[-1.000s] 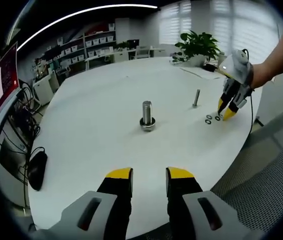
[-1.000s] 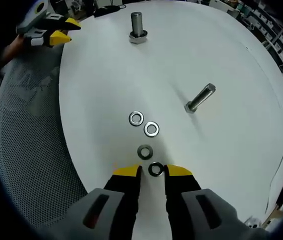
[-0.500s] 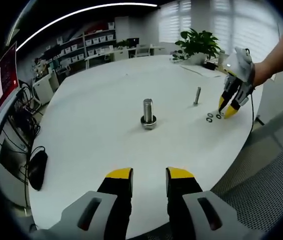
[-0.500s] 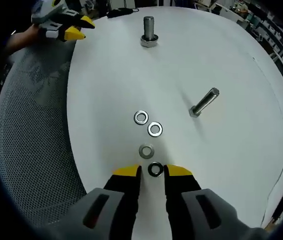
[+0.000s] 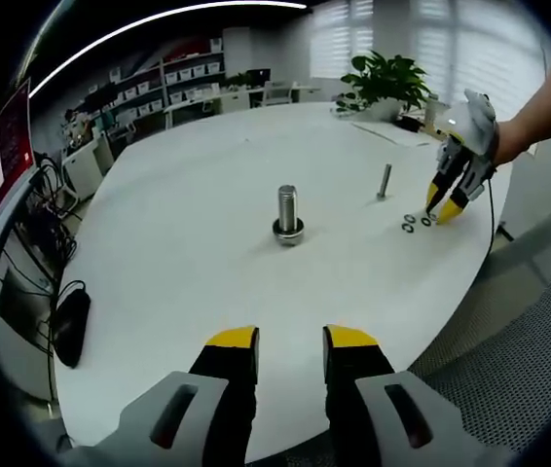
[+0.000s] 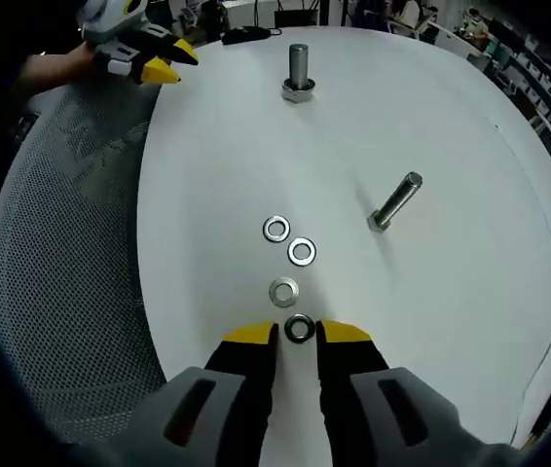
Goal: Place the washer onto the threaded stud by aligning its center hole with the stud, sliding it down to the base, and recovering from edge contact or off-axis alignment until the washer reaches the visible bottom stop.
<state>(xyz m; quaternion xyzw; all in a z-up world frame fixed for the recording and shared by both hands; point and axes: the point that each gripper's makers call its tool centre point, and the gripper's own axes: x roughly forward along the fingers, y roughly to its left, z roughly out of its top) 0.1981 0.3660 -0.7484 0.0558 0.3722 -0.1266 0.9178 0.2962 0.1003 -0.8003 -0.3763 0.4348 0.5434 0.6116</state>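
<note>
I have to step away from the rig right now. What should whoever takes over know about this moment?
Right gripper: jaws either side of the dark washer lying nearest on the white table; whether they already pinch it I cannot tell.
Left gripper: open, empty, held above the table edge.
Three more washers lie in a row beyond the dark one.
Upright stud stands across the table with a collar at its base; a second bolt stands closer.
Done: nothing placed yet.
Left: grip washer, carry, align hole, slide it down.
</note>
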